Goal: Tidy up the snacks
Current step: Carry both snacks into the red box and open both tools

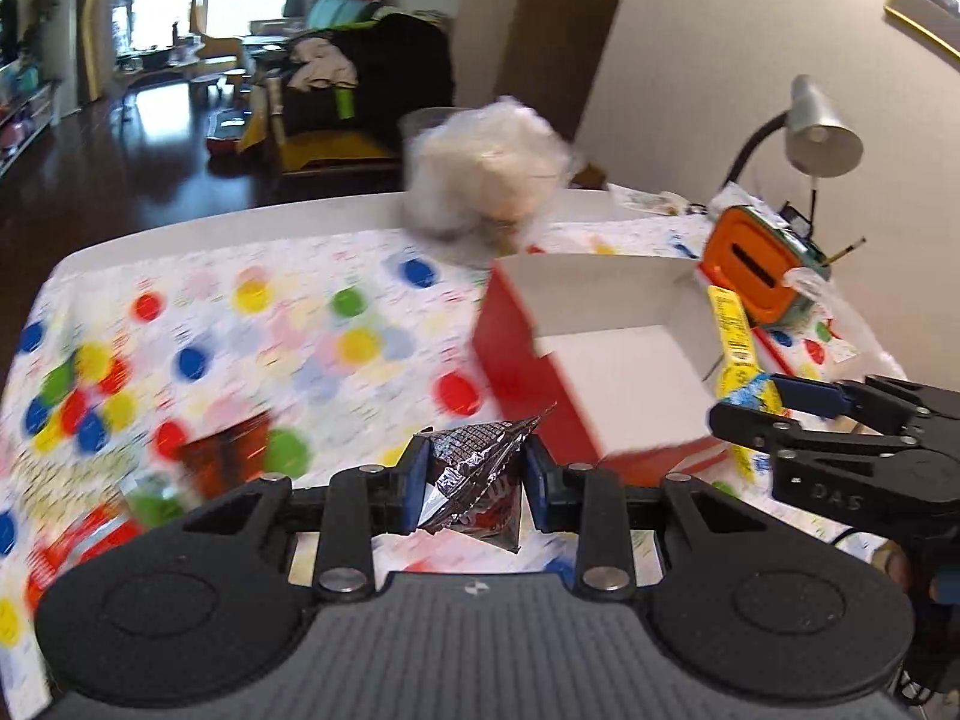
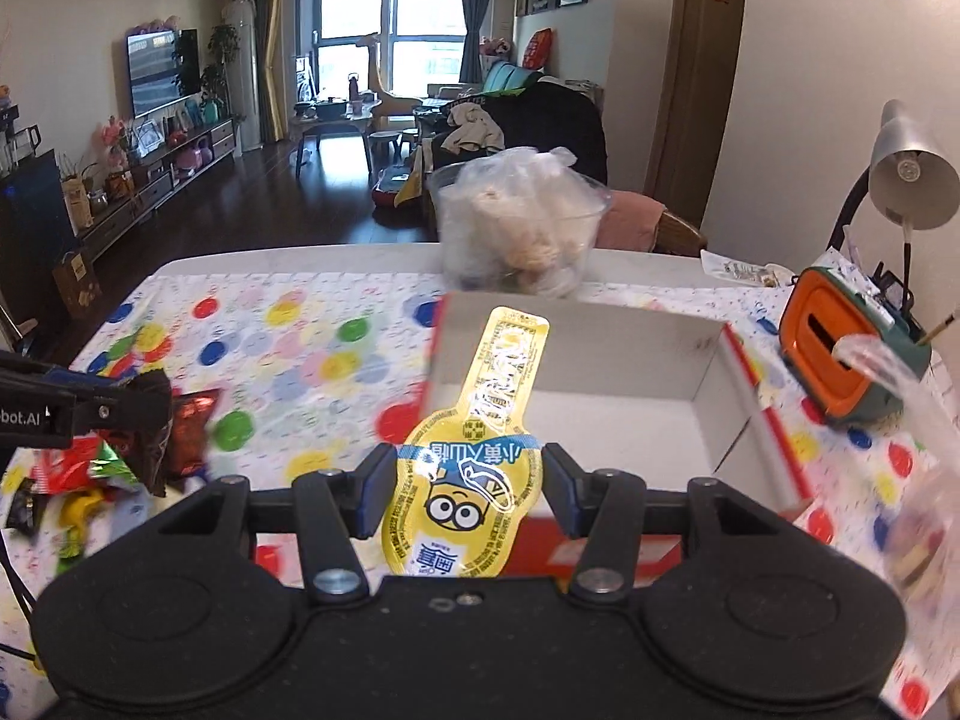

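Note:
My left gripper (image 1: 477,480) is shut on a crinkled dark foil snack packet (image 1: 480,474), held above the dotted tablecloth just left of the red box. My right gripper (image 2: 468,486) is shut on a yellow cartoon-printed jelly pouch (image 2: 480,456), whose long neck points out over the open red box with a white inside (image 2: 600,420). In the left wrist view the right gripper (image 1: 750,414) and its yellow pouch (image 1: 735,348) hang at the box's (image 1: 624,360) right side. In the right wrist view the left gripper's fingers (image 2: 90,408) show at the left edge with the dark packet (image 2: 153,414).
A pile of loose snack packets (image 2: 78,480) lies at the near left of the table (image 2: 300,258). A clear tub stuffed with plastic bags (image 2: 522,228) stands behind the box. An orange and green holder (image 2: 840,348) and a grey desk lamp (image 2: 912,174) are at the right.

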Tool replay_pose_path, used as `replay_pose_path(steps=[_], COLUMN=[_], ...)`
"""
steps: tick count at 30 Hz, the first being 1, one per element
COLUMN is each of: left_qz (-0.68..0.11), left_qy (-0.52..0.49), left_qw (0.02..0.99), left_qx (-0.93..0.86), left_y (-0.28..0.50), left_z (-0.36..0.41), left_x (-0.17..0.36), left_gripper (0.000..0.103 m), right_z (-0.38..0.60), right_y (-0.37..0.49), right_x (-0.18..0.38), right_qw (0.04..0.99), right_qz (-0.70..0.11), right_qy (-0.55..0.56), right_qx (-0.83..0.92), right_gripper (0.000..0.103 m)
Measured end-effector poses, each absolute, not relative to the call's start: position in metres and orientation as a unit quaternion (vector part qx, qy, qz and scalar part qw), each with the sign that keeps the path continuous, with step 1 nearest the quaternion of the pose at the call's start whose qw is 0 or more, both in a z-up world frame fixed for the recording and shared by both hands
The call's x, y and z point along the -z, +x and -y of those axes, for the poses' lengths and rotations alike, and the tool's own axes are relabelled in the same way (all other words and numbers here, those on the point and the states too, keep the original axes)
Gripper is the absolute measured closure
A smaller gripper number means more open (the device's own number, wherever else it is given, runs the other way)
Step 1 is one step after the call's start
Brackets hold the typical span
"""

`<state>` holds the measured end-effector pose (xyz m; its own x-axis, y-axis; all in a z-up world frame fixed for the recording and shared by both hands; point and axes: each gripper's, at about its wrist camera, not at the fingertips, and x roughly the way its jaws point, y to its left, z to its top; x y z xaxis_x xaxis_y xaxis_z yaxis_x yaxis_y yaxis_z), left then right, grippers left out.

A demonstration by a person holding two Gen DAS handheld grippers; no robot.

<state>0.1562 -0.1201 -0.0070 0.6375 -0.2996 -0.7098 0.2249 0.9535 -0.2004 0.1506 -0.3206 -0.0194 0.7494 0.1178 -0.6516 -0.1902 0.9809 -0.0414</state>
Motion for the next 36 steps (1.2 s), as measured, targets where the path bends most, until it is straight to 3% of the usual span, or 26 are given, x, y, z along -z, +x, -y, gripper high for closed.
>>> replay_pose_path(steps=[14,27,36], left_qz=[-0.466,-0.542,-0.543], left_qy=[-0.012,0.025,0.030], left_qw=[0.868,0.828,0.828], left_qx=[0.172,0.141,0.136], left_y=[0.267,0.308,0.308], left_z=[0.248,0.286,0.292], left_x=[0.038,0.090,0.097], left_gripper=[0.071,0.071,0.070], right_z=[0.408,0.415,0.415], right_y=[0.255,0.287,0.285], right_x=[0.075,0.119,0.125], right_qw=[0.899,0.847,0.837], right_qz=[-0.421,-0.503,-0.515], right_qy=[-0.070,-0.090,-0.091], right_qx=[-0.097,-0.145,-0.159], right_gripper=[0.052,0.052,0.050])
